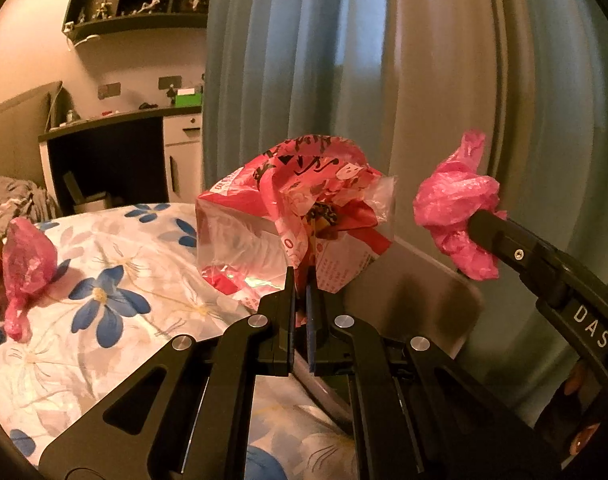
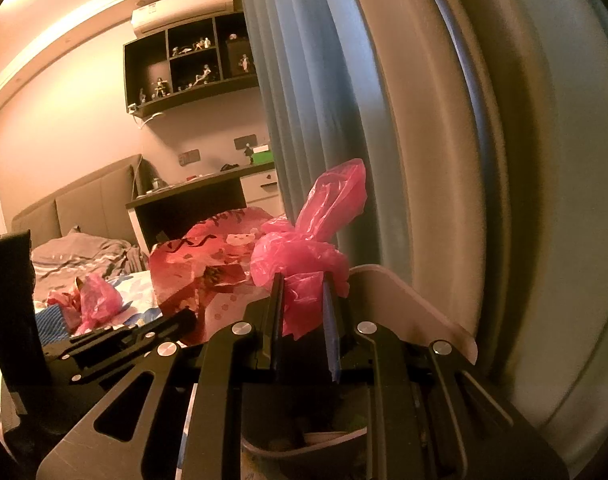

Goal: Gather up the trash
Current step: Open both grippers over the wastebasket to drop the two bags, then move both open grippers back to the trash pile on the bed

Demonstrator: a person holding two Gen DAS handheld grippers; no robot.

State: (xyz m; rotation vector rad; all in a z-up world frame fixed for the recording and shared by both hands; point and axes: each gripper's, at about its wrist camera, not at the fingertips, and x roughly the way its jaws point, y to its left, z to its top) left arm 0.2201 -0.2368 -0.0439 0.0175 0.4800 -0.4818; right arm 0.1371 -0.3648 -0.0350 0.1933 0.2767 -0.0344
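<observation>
We are carrying trash from the bed (image 1: 104, 280). Our left gripper (image 1: 302, 280) grips a wrapper (image 1: 288, 208), the right gripper (image 2: 302, 284) clamps a pink bag (image 2: 300, 256). Next, we think, both go into the bin (image 2: 415, 312) just below; another bag (image 1: 26, 264) waits on the bed.

A: What colour is the crumpled thin plastic bag (image 1: 455, 208)?
B: Pink all over. The crinkly snack wrapper (image 1: 300, 216) is red and white with black squiggly marks and a clear part.
A: And the bed sheet (image 1: 116, 280)?
B: White, with big blue flowers and pale grey ones.
A: The long curtain (image 1: 288, 60)?
B: Blue-grey. The wall shelf (image 2: 184, 76) is dark, and a little box (image 1: 188, 97) on the table is green.
</observation>
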